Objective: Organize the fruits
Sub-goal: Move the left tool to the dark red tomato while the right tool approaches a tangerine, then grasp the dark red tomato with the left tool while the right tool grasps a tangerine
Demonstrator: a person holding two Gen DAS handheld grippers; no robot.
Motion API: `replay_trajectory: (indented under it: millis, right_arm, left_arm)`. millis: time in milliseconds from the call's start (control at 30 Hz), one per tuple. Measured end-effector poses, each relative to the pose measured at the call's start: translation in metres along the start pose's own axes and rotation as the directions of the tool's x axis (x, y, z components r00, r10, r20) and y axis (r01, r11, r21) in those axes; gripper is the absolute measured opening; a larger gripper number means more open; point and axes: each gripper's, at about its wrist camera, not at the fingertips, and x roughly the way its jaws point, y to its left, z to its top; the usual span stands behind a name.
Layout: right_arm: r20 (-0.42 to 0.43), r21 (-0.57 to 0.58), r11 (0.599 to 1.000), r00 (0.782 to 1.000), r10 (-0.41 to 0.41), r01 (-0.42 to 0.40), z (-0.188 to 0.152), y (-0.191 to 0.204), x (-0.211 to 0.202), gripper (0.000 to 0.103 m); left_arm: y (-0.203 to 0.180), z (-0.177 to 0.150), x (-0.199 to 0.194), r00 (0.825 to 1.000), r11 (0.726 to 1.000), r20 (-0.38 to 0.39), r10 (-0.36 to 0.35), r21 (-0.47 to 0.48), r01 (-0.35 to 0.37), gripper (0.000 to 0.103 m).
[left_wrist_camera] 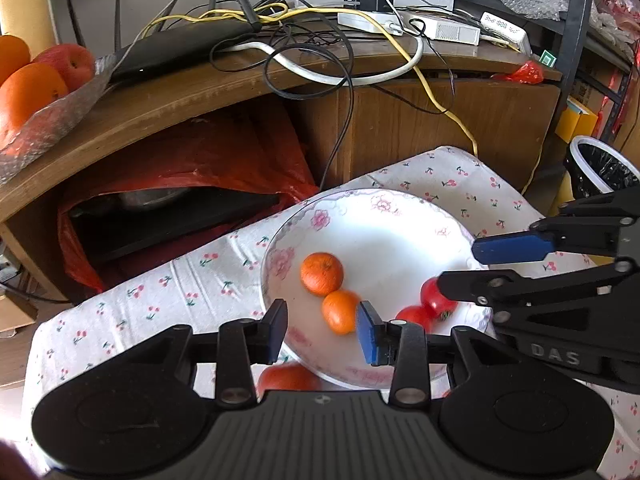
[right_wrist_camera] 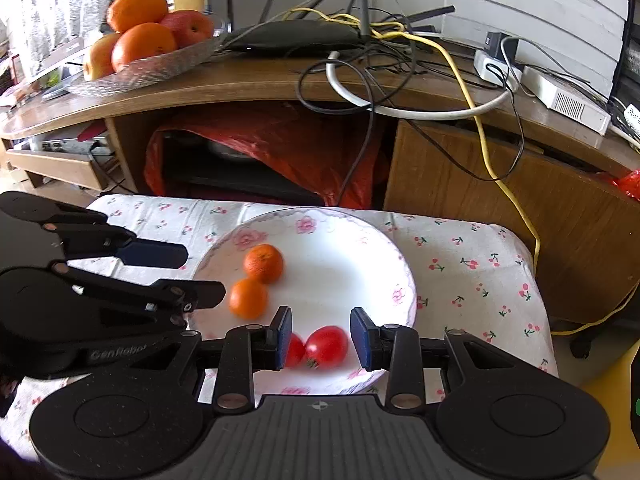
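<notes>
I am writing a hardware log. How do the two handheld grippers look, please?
Both the left gripper and the right gripper are matte black plastic, with jointed linkage arms, silver pivot pins, a ribbed grey centre plate and two round discs. Their fingers carry flat blue pads. Grey lettering marks each body. No cables or sleeves show.

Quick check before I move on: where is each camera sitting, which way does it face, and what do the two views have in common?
Left wrist view: sits on the left tongs, facing forward and down at the plate; its own open fingers show below, the right tongs enter from the right.
Right wrist view: sits on the right tongs, facing the same plate; the left tongs enter from the left.
Shared: the plate, two small oranges, two tomatoes, the cherry-print cloth and the wooden cabinet.
</notes>
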Motion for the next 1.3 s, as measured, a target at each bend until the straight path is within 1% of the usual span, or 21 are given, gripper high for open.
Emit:
replay_trajectory:
  millis: [300,500,667,767,833,867,900,1100,1200,1300]
  right_arm:
    - [-0.005,-0.023,1.0,1.0,0.013,-0.013,-0.017,0.011,-0.025,0.031]
    - [-0.038,-0.028,0.999,0.999,0.032,-0.033,-0.034,0.018,-0.035,0.032]
    - [-0.084,-0.048,0.998,0.996,0.039,-0.043,-0.044,0.026,-0.025,0.034]
    - [-0.104,-0.052,0.998,0.994,0.042,-0.047,-0.046,0.028,-0.017,0.037]
    - [-0.11,-0.05,0.998,0.993,0.044,-0.05,-0.047,0.028,-0.013,0.037]
    - [-0.111,-0.049,0.998,0.993,0.045,-0.05,-0.047,0.028,-0.011,0.037]
    - [-0.115,-0.048,0.998,0.992,0.045,-0.051,-0.048,0.028,-0.009,0.037]
    - [-0.137,-0.037,0.998,0.99,0.046,-0.051,-0.05,0.027,0.003,0.037]
    - [-0.144,-0.042,0.998,0.989,0.043,-0.05,-0.052,0.027,0.007,0.037]
    - [-0.15,-0.03,0.998,0.987,0.059,-0.064,-0.053,0.026,0.008,0.035]
  left_arm:
    - [0.011,-0.016,-0.016,1.0,1.0,-0.01,0.004,0.006,-0.004,0.046]
    - [0.014,-0.031,-0.015,0.999,0.999,-0.052,0.004,0.04,-0.002,0.046]
    - [0.015,-0.041,-0.007,0.997,0.997,-0.074,0.019,0.078,-0.013,0.046]
    - [0.017,-0.041,0.001,0.997,0.997,-0.078,0.009,0.072,-0.004,0.046]
    - [0.017,-0.041,0.006,0.997,0.997,-0.079,0.002,0.072,0.004,0.047]
    - [0.017,-0.04,0.009,0.997,0.997,-0.08,-0.006,0.072,0.011,0.049]
    - [0.017,-0.039,0.011,0.997,0.997,-0.079,-0.011,0.073,0.017,0.05]
    - [0.012,-0.039,0.024,0.997,0.995,-0.075,0.007,0.1,0.001,0.05]
    - [0.012,-0.04,0.027,0.997,0.996,-0.075,0.012,0.091,-0.005,0.05]
    - [0.013,-0.04,0.027,0.997,0.996,-0.072,0.012,0.084,-0.006,0.049]
